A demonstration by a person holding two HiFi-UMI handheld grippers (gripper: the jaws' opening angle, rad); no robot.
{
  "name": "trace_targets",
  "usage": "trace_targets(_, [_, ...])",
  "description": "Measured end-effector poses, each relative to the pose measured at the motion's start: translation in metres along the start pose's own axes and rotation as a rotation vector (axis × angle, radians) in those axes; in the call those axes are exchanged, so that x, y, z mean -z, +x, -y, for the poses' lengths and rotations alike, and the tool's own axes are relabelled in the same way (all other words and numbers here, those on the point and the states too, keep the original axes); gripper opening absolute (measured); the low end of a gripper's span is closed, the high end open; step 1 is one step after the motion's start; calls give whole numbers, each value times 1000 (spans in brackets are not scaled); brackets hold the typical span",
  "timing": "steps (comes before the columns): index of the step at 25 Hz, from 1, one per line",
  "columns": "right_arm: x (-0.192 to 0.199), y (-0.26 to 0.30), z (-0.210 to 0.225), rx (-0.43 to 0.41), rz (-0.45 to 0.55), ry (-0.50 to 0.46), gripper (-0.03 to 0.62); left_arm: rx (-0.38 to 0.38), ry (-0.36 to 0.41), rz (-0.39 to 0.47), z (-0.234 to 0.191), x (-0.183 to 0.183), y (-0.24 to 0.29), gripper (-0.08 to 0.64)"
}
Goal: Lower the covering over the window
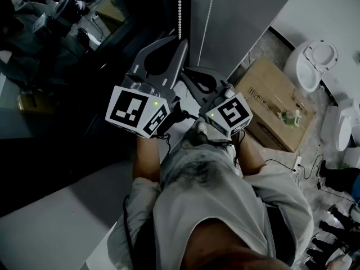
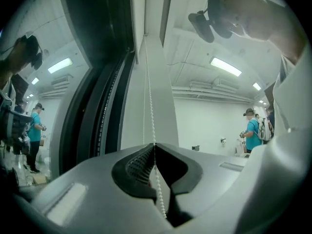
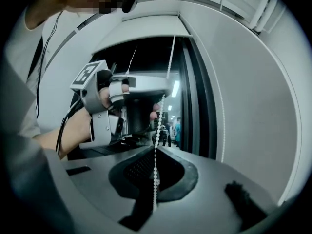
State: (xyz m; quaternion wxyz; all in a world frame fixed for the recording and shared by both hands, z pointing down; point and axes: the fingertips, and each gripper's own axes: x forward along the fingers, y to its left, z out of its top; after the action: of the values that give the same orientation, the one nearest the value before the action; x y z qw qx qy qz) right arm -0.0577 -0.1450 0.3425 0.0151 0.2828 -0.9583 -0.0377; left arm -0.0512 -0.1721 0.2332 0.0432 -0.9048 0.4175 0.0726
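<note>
A white bead chain (image 1: pixel 180 7) hangs in front of the dark window (image 1: pixel 84 32), with a second strand (image 1: pixel 209 13) beside it against a grey panel (image 1: pixel 242 16). My left gripper (image 1: pixel 181 41) reaches up along the chain. In the left gripper view its jaws (image 2: pixel 155 146) are shut on the bead chain (image 2: pixel 150 106), which runs out below the pads. My right gripper (image 1: pixel 187 72) sits just below and right of the left. Its jaws (image 3: pixel 156 147) are shut on the same chain (image 3: pixel 159 121). That view also shows the left gripper (image 3: pixel 141 87) holding the chain higher up.
A cardboard box (image 1: pixel 275 103) lies on the floor at the right, with white toilets (image 1: pixel 312 63) beyond it and cables by the wall. People in teal shirts (image 2: pixel 253 130) stand in the room behind. The window frame (image 2: pixel 156 57) rises straight ahead.
</note>
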Motion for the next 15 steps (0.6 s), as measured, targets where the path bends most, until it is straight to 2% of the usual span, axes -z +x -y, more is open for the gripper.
trace_targets(15, [59,-6,-18,-22,-134,68,22,-24,-63,-103,6,61,-16,15])
